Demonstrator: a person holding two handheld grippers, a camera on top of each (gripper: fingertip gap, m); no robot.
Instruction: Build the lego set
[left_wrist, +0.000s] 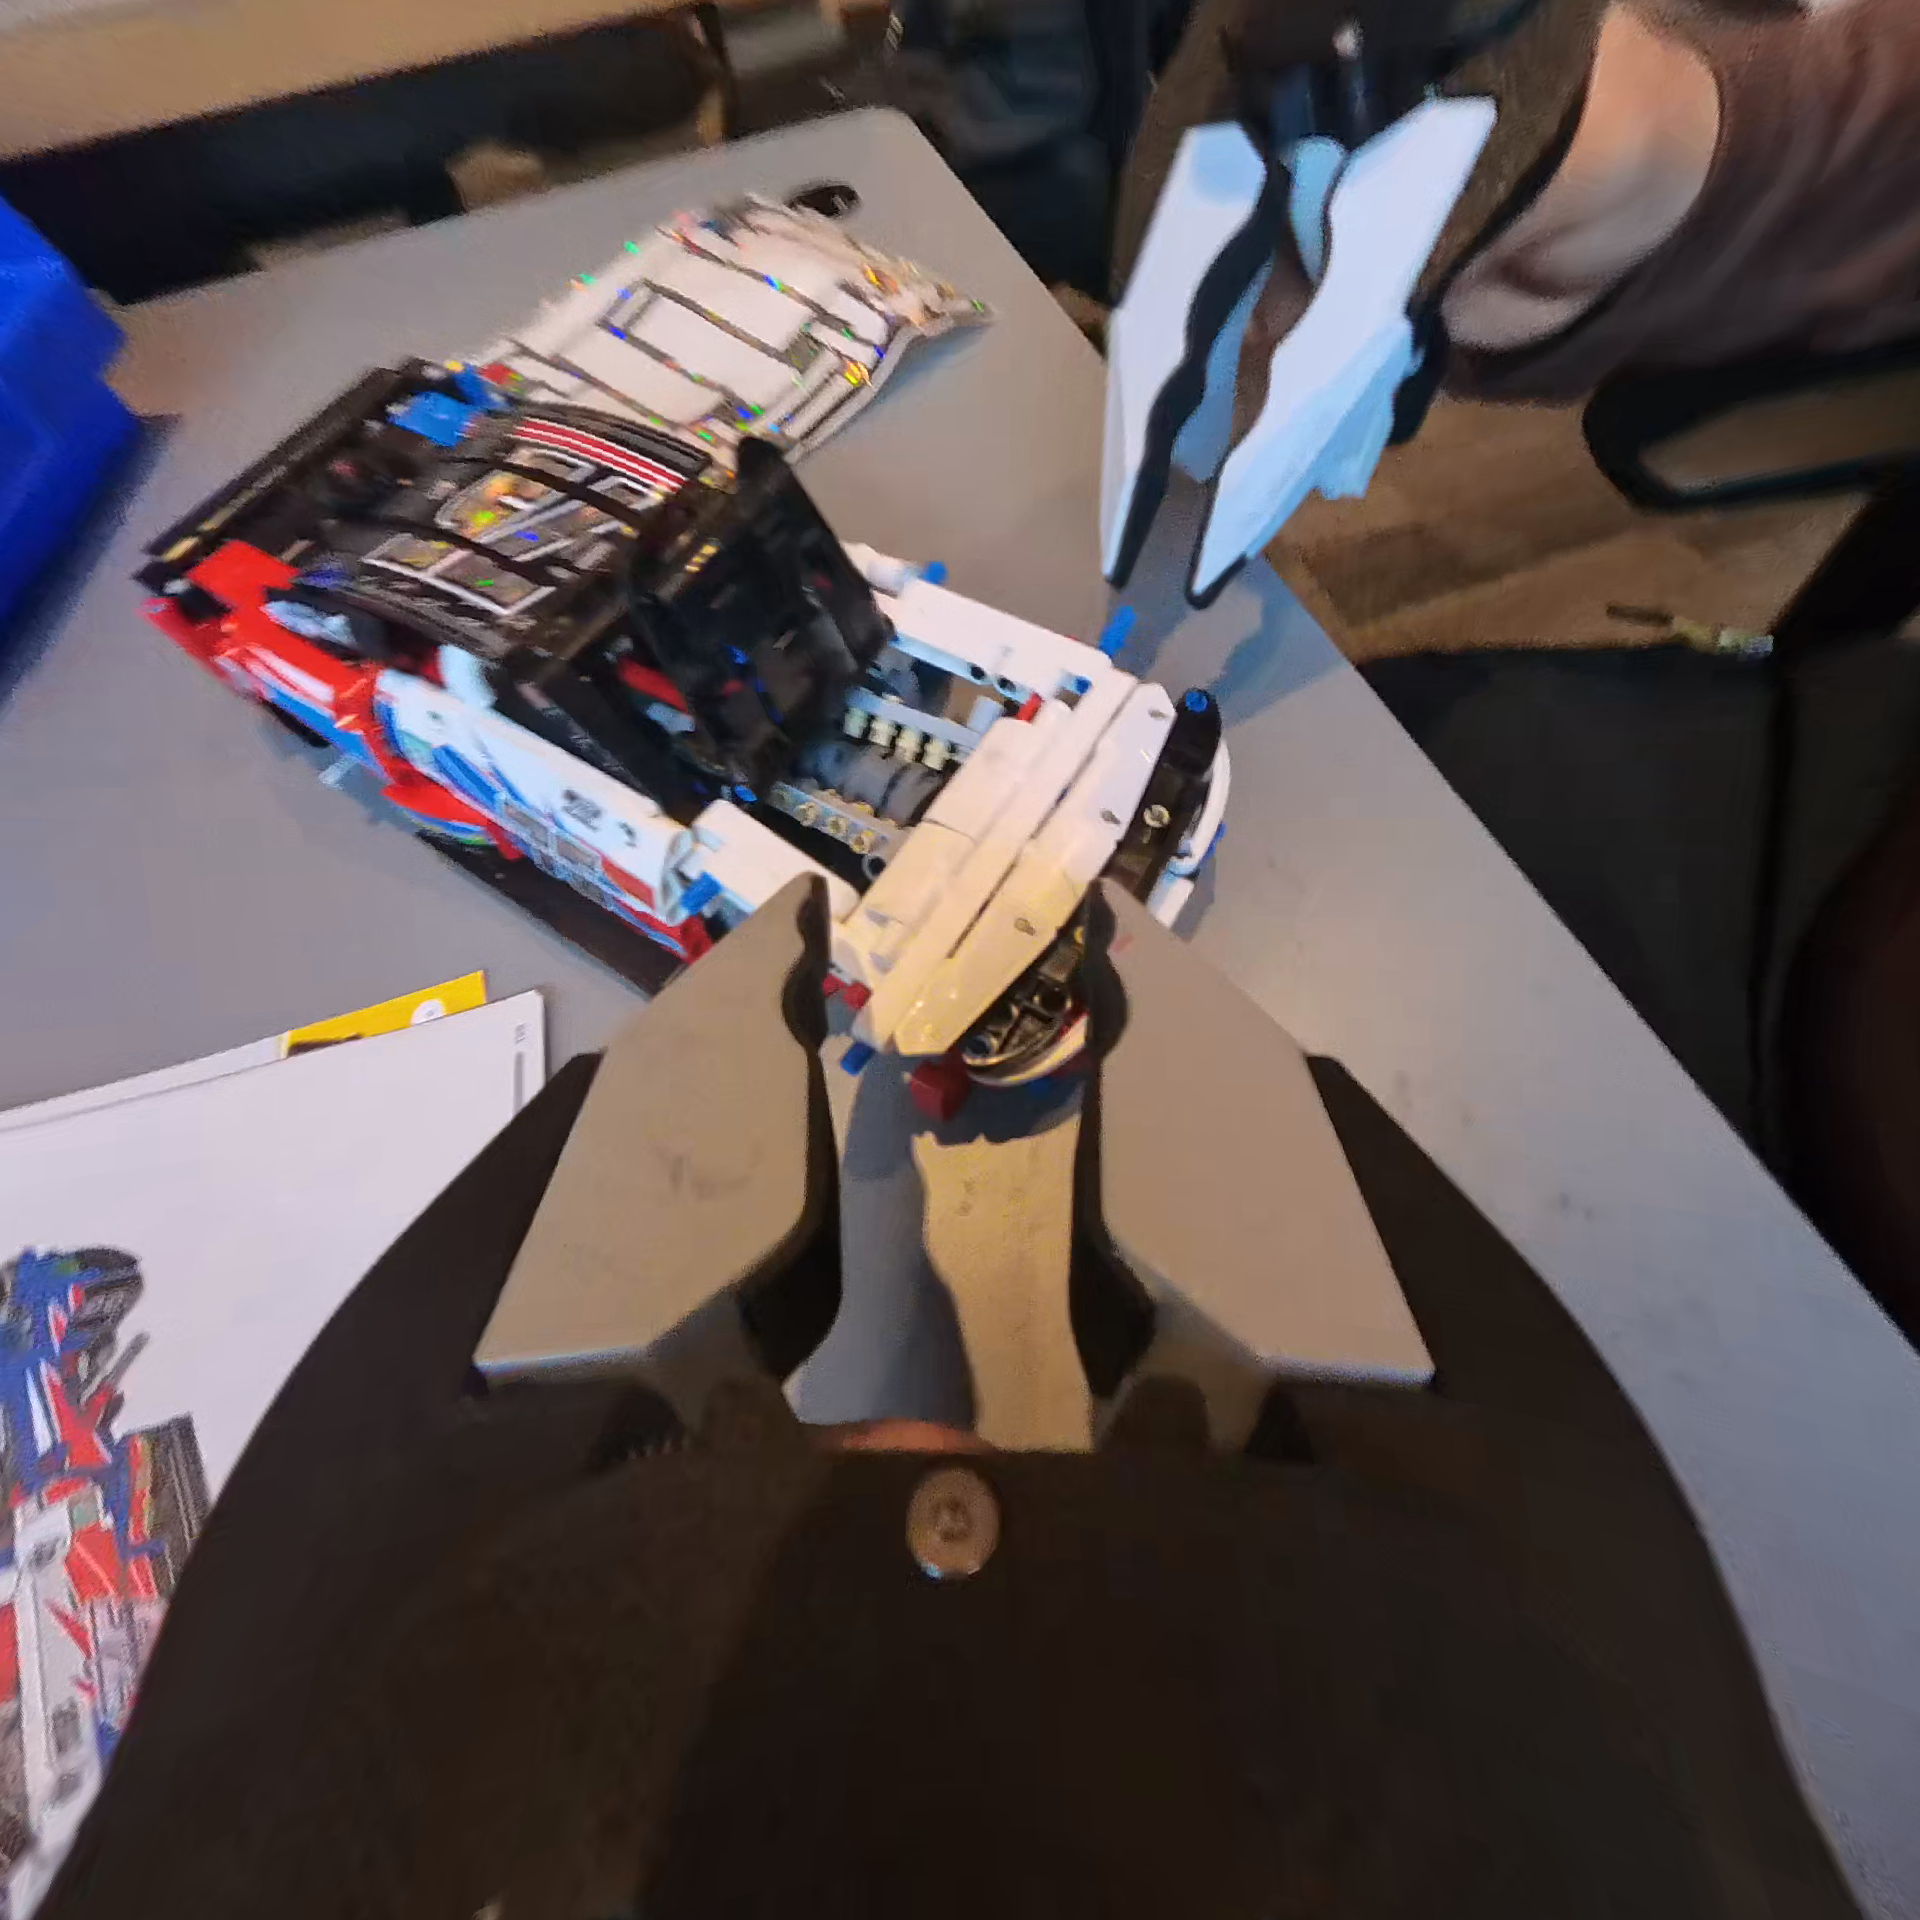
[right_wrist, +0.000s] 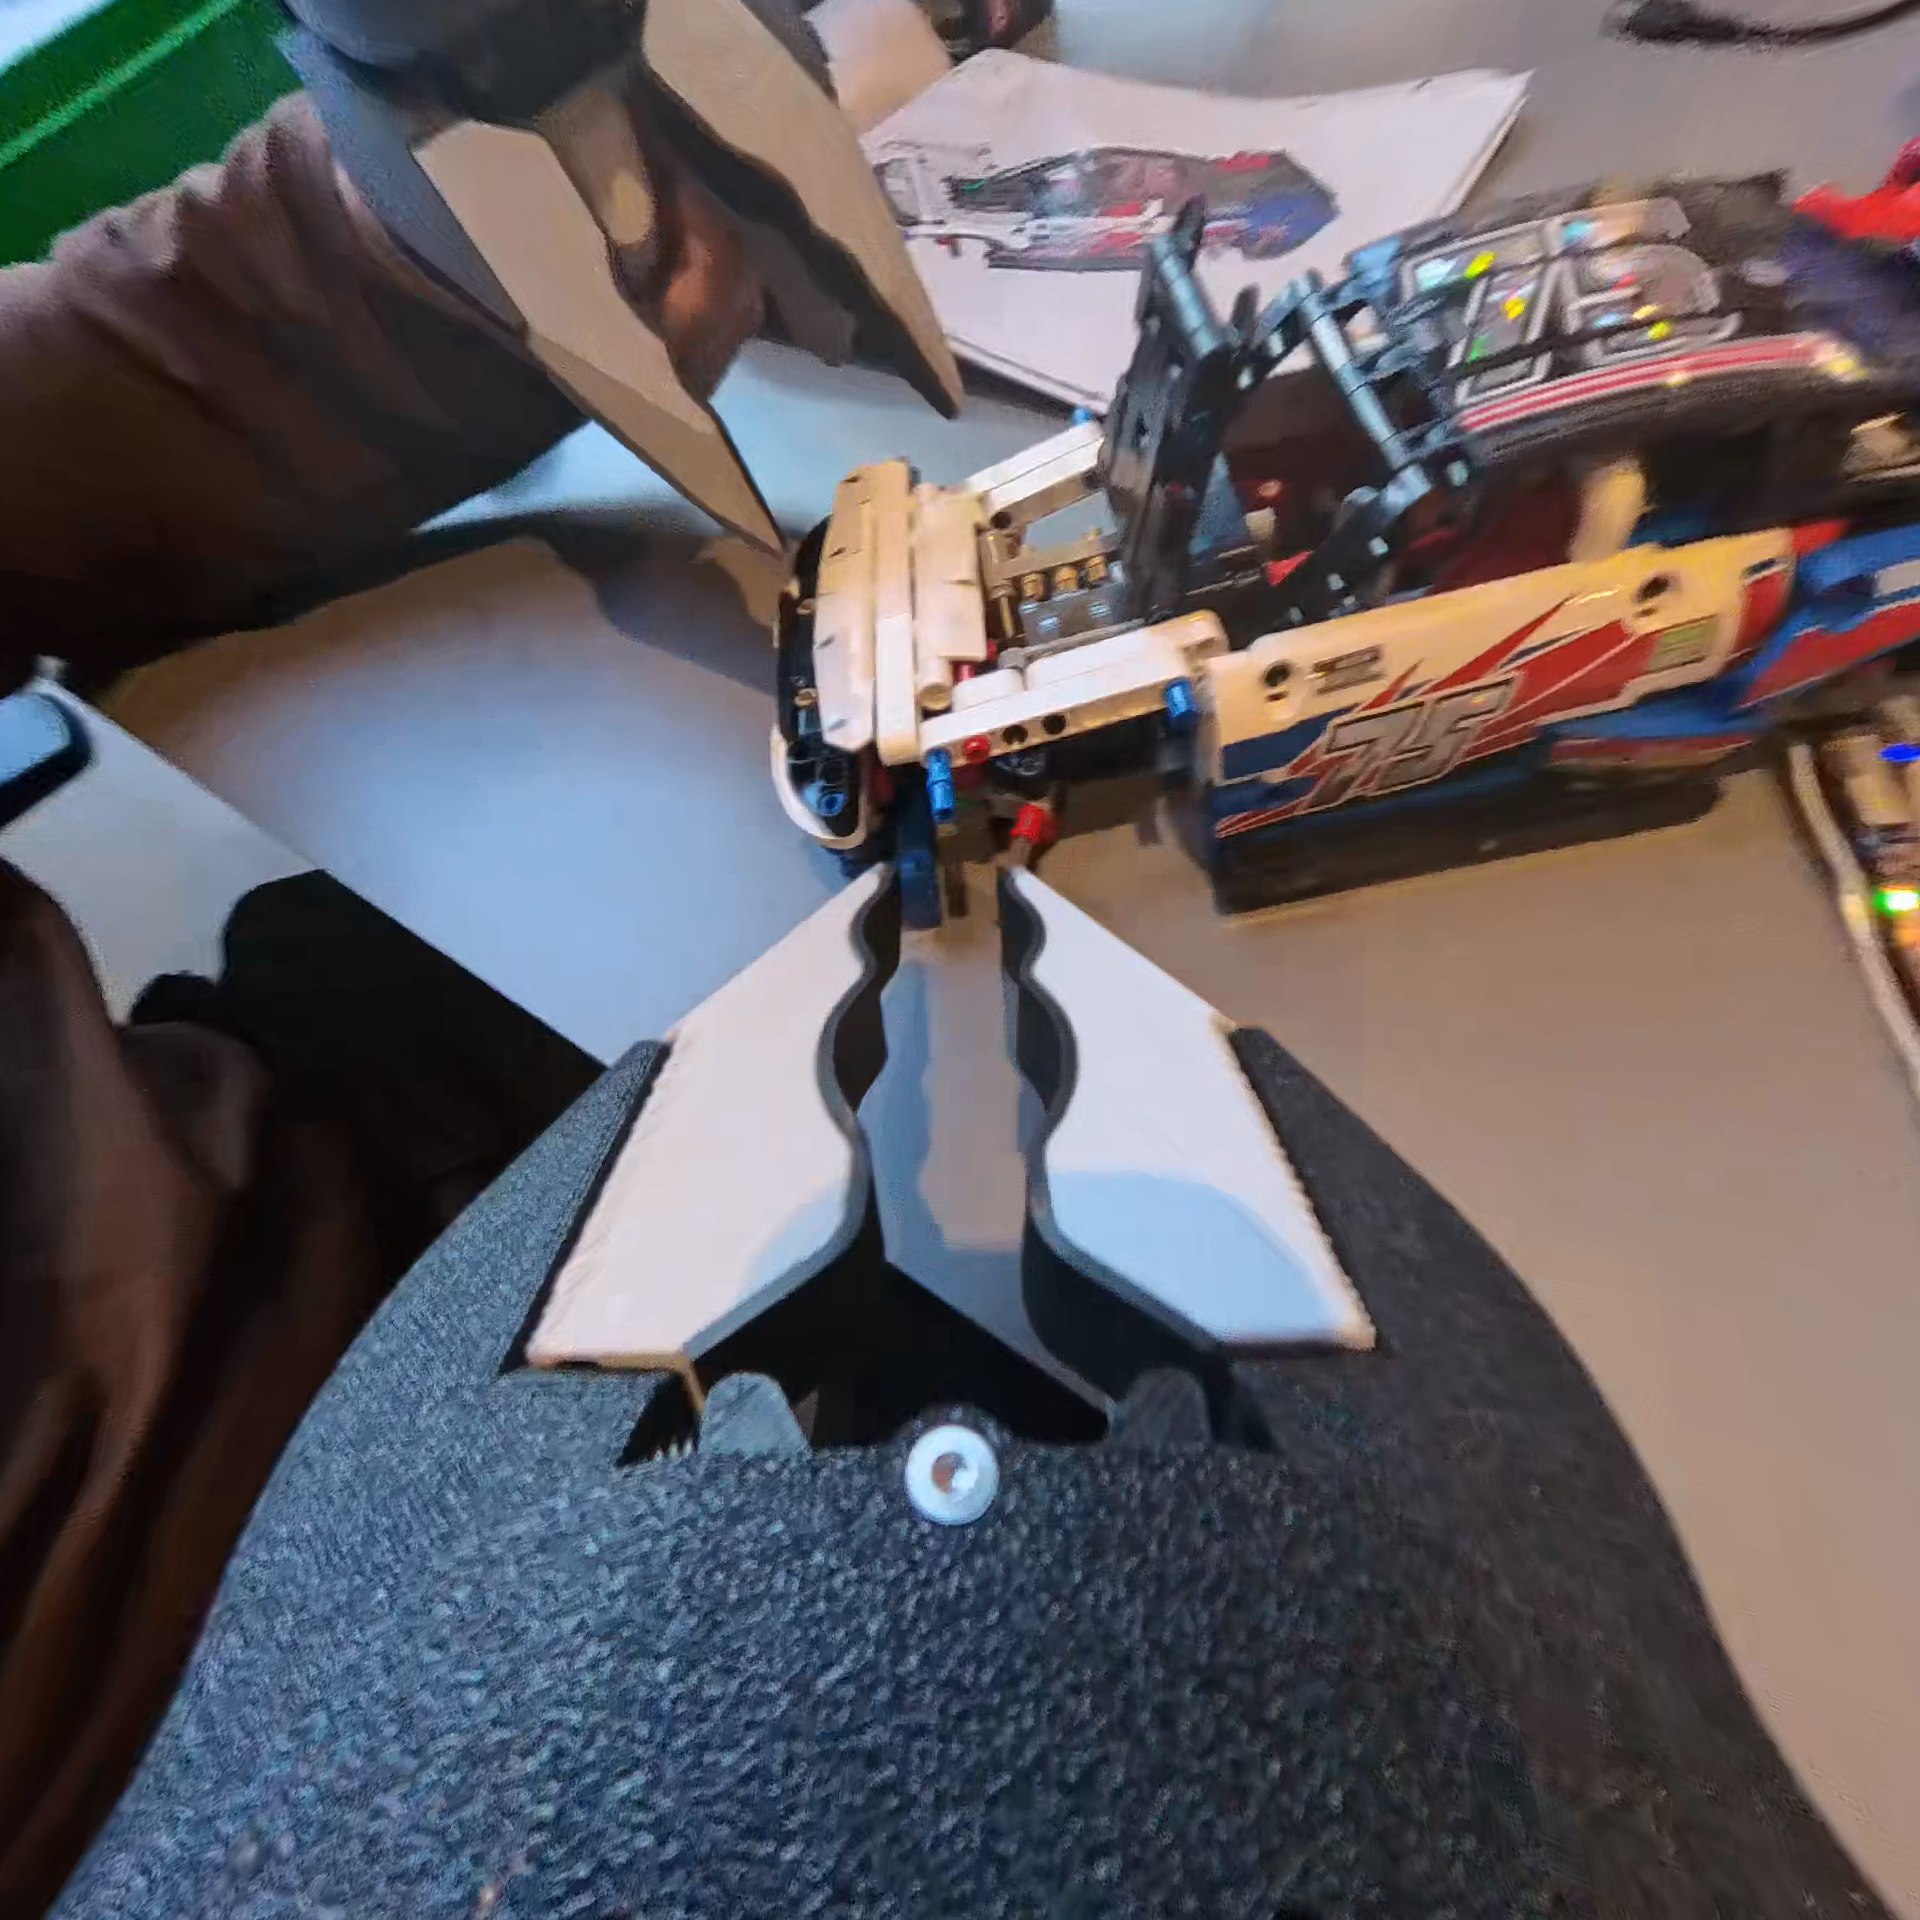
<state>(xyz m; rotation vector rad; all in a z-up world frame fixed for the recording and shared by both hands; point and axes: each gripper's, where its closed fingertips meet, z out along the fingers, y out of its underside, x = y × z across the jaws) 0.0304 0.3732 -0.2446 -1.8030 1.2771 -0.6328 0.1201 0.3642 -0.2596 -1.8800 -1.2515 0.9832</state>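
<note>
Left tool (left_wrist: 951, 935) lower centre, jaws apart, straddling the lego car's (left_wrist: 644, 665) white nose on the counter (left_wrist: 1455, 1039), likely to steady it. Right tool (right_wrist: 940, 883), narrowly apart, empty, sits at the blue pin (right_wrist: 938, 781) under the nose. Manual (left_wrist: 260, 1143) at left.

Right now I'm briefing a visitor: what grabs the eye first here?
The half-built red, white and blue lego race car lies mid-table, engine exposed. The left hand-held gripper straddles its white nose; the right hand-held gripper hovers open beside it. An instruction booklet lies nearby.
</note>
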